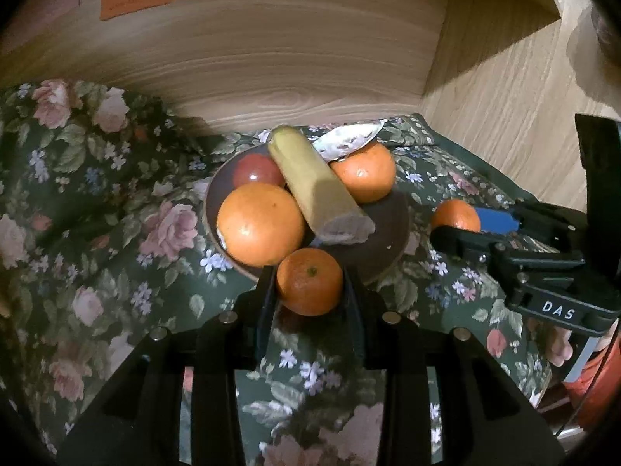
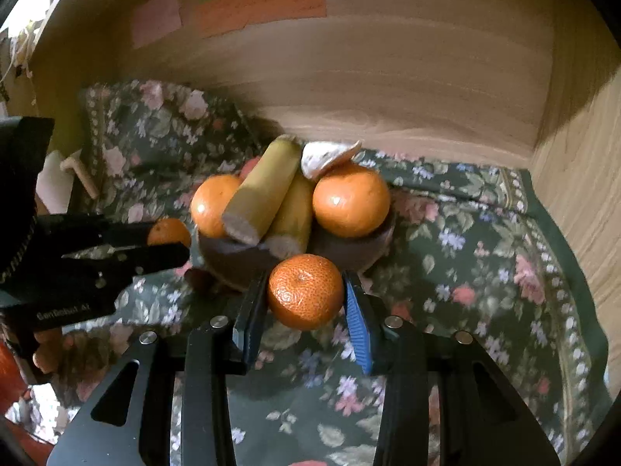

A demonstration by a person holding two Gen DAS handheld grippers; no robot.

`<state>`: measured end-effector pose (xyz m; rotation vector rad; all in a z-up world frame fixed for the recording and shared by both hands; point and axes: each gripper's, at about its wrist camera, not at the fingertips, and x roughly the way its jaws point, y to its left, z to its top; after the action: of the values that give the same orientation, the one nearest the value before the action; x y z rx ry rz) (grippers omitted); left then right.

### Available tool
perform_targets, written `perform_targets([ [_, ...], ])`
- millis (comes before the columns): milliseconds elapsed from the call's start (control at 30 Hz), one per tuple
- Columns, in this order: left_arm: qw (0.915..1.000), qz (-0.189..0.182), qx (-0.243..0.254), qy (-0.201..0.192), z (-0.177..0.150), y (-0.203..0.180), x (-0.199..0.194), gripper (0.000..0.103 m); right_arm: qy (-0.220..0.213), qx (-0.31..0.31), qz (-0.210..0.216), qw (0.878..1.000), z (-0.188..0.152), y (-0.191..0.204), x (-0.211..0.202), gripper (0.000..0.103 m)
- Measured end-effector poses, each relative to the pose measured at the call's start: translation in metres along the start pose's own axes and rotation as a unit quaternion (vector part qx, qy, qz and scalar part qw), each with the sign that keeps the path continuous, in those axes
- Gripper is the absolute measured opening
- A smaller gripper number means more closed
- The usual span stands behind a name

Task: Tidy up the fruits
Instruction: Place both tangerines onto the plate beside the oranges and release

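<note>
Now each claw grips its own small tangerine. Low in the centre of the left wrist view, the left claw (image 1: 309, 285) is clamped on a tangerine (image 1: 309, 281) just below the brown bowl (image 1: 388, 239). At the right edge of that frame, the right claw (image 1: 458, 225) pinches another tangerine (image 1: 455, 215). The bowl, mid-frame on the floral cloth (image 1: 97, 213), holds two oranges, a red fruit (image 1: 258, 169) and a cut banana (image 1: 310, 182), with a wooden panel (image 1: 271, 58) above.
</note>
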<state>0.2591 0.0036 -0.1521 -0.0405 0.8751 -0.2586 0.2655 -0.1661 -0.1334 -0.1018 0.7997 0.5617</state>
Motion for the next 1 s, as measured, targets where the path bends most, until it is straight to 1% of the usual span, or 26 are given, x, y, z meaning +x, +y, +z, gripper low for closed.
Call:
perform_targets([
  [167,0.9999,-0.001,-0.007,0.013,0.006,0.003,0.017,0.034,0.001,-0.003,-0.001,1.000,0.011,-0.008,0.009,0.035],
  [267,0.9997,-0.004,-0.005,0.023,0.005,0.003,0.025,0.034,0.009,-0.009,-0.002,1.000,0.014,-0.009,0.020,0.035],
  [433,0.9994,-0.004,0.002,0.034,0.003,0.002,0.035,0.034,0.033,-0.011,-0.004,0.999,0.013,-0.015,0.042,0.035],
  [633,0.9994,0.002,0.010,0.034,0.003,0.000,0.039,0.034,0.047,-0.007,0.000,0.999,0.011,-0.019,0.052,0.035],
  [667,0.9993,0.002,0.010,0.035,0.003,0.000,0.039,0.035,0.047,-0.007,-0.001,0.999,0.011,-0.019,0.052,0.035],
  [733,0.9993,0.000,0.010,0.037,0.003,-0.001,0.041,0.039,0.048,-0.007,-0.004,0.999,0.012,-0.019,0.052,0.035],
  [767,0.9992,-0.001,0.010,0.038,0.003,-0.001,0.041,0.041,0.048,-0.008,-0.003,0.999,0.012,-0.018,0.051,0.036],
  [833,0.9993,-0.002,0.009,0.037,0.003,-0.001,0.040,0.047,0.045,-0.008,-0.004,0.999,0.013,-0.017,0.049,0.044],
  [867,0.9994,0.001,0.009,0.034,0.002,-0.001,0.039,0.047,0.040,-0.008,-0.006,0.999,0.013,-0.017,0.047,0.050],
  [900,0.9994,0.001,0.009,0.033,0.002,-0.001,0.038,0.047,0.033,-0.009,-0.008,0.999,0.013,-0.016,0.044,0.054],
  [1000,0.9996,0.003,0.009,0.027,0.002,0.002,0.031,0.047,0.023,-0.010,-0.008,1.000,0.015,-0.014,0.034,0.054],
])
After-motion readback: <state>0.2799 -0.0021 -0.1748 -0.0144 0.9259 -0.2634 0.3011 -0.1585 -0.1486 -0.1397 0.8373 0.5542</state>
